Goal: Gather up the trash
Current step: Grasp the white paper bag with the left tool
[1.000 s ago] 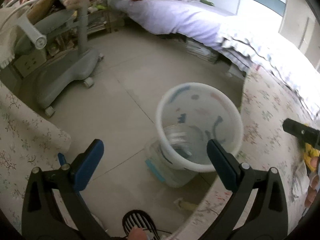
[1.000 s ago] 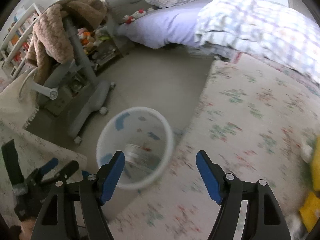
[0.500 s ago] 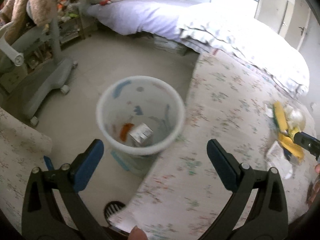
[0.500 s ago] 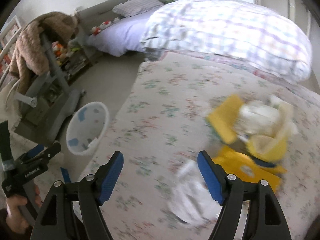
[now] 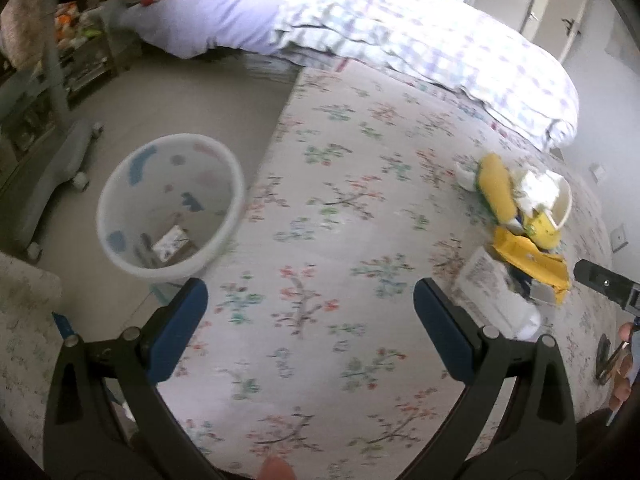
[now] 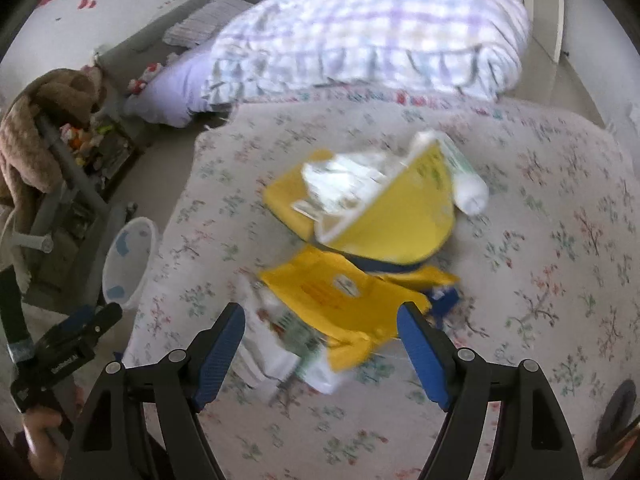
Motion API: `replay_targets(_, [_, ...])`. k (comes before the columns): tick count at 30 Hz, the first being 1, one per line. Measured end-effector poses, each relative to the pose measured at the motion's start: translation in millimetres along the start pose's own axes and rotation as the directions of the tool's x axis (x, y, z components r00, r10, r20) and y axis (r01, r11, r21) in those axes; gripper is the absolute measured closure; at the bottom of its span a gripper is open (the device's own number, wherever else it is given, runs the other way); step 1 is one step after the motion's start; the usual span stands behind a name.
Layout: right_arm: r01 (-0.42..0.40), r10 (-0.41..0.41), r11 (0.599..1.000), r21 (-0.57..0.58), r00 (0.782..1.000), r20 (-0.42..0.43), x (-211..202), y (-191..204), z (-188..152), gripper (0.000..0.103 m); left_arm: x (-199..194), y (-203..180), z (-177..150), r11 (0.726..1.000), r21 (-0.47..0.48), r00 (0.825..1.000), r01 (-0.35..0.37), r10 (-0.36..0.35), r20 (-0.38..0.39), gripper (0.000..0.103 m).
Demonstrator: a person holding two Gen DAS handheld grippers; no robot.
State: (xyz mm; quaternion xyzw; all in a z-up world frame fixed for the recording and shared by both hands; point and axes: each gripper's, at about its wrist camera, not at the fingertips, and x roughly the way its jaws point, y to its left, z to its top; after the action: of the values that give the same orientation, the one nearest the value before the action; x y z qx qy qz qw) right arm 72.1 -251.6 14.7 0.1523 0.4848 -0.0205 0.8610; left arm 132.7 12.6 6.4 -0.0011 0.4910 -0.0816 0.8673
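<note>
A pile of trash lies on the floral bedspread [image 5: 332,216]: a yellow bowl-shaped tub [image 6: 392,220] with crumpled white wrappers [image 6: 344,180] in it, a torn yellow bag [image 6: 340,300], and white printed packaging [image 6: 288,344]. The pile also shows in the left wrist view [image 5: 520,224] at the right. My right gripper [image 6: 320,340] is open and empty, just above the yellow bag and white packaging. My left gripper [image 5: 308,320] is open and empty over the bedspread. A white trash bin [image 5: 168,204] with some trash inside stands on the floor beside the bed; it also shows in the right wrist view [image 6: 128,260].
A checked duvet [image 6: 360,36] is bunched at the far end of the bed. A grey wheeled chair base [image 5: 52,176] stands on the floor left of the bin. A lavender-covered bed [image 5: 208,16] lies beyond. A dark round object [image 6: 616,420] lies at the bedspread's right edge.
Both grippers have swung right, from over the bin to over the bed. The right gripper has closed in on the yellow trash pile. Both stay open.
</note>
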Motion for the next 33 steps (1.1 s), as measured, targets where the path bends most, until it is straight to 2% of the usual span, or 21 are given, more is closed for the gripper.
replay_targets(8, [0.010,-0.005,0.996,0.084,0.998,-0.058,3,-41,2,0.023,18,-39,11,0.997,0.026,0.995,0.067,-0.065,-0.070,0.001])
replay_targets(14, [0.009,0.008,0.987,0.163,0.995,-0.103,12,-62,1,0.023,33,-73,12,0.988,0.063,0.981,0.144,-0.135,-0.137,0.001])
replay_targets(17, [0.021,-0.004,0.984,0.175,0.995,-0.102,11,-66,2,0.023,39,-94,7,0.973,0.117,0.967,0.200,-0.177,-0.181,0.001])
replay_targets(18, [0.023,-0.005,0.984,0.178,0.995,-0.102,11,-68,1,0.023,40,-106,3,0.962,0.160,0.963,0.219,-0.187,-0.193,0.001])
replay_targets(21, [0.025,-0.005,0.983,0.182,0.994,-0.106,11,-71,-2,0.023,44,-127,-7,0.935,0.250,0.955,0.251,-0.197,-0.223,0.001])
replay_targets(25, [0.031,-0.009,0.982,0.186,0.993,-0.118,12,-75,-8,0.023,51,-140,-17,0.915,0.305,0.949,0.265,-0.191,-0.252,0.001])
replay_targets(27, [0.031,-0.009,0.981,0.189,0.993,-0.119,12,-76,-10,0.023,55,-142,-18,0.909,0.317,0.946,0.269,-0.188,-0.263,0.003])
replay_targets(30, [0.030,-0.007,0.980,0.194,0.993,-0.117,10,-78,-12,0.023,58,-142,-19,0.903,0.319,0.939,0.287,-0.199,-0.282,0.013])
replay_targets(33, [0.027,-0.005,0.981,0.193,0.993,-0.116,9,-77,-12,0.023,61,-143,-21,0.895,0.328,0.932,0.302,-0.204,-0.300,0.027])
